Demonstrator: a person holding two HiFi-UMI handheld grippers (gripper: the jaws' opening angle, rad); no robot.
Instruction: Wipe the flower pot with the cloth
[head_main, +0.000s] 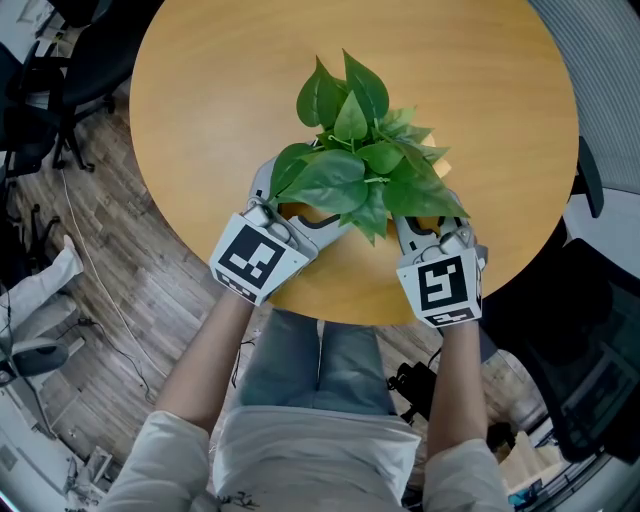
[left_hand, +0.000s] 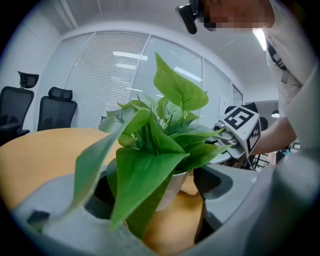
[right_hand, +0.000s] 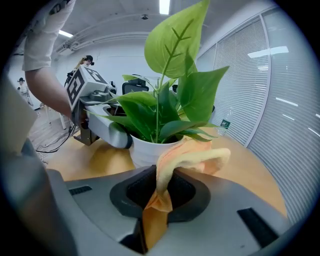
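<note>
The cloth (right_hand: 192, 159) is pinched in the closed jaws of the right gripper (right_hand: 159, 202). The upright flower pot (right_hand: 145, 149) stands directly ahead, just beyond the cloth's free fold. The left gripper (left_hand: 156, 194) is spread, with the pot held loosely between its jaws.

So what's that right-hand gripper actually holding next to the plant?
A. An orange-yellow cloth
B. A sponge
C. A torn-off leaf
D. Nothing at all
A: in the right gripper view, the right gripper has its jaws closed on an orange-yellow cloth, which folds over towards the white flower pot.
</note>
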